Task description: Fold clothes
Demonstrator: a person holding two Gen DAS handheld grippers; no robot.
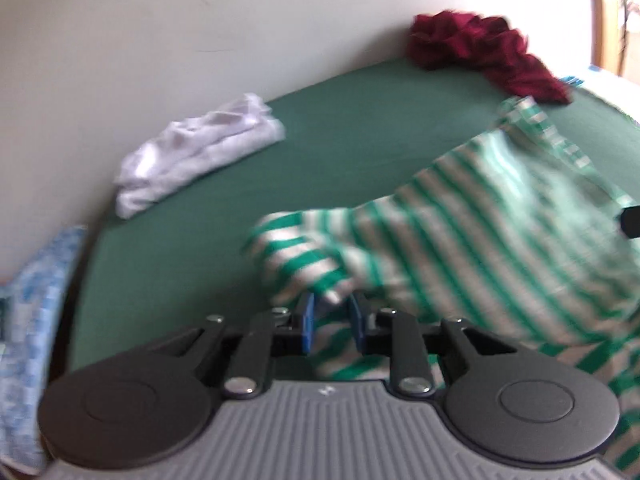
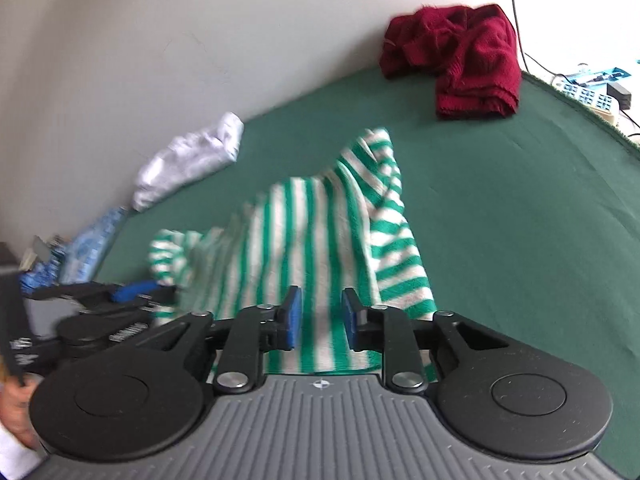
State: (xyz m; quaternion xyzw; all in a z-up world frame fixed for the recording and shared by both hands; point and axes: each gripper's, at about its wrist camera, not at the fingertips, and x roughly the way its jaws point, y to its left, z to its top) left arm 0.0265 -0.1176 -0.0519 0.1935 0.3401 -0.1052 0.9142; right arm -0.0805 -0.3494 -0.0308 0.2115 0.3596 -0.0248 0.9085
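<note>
Operator A: While the left gripper is pinching a bunched fold of the green-and-white striped garment between its narrow jaws, where is the rest lying?

Operator B: It is draping across the green cloth surface. The right gripper is holding its jaws part-open, with striped fabric lying between the blue pads; contact cannot be confirmed.

Operator A: Textures?

Operator B: The striped knit is looking soft and rumpled. A crumpled dark red sweater and a folded white garment are lying well apart, near the wall.
</note>
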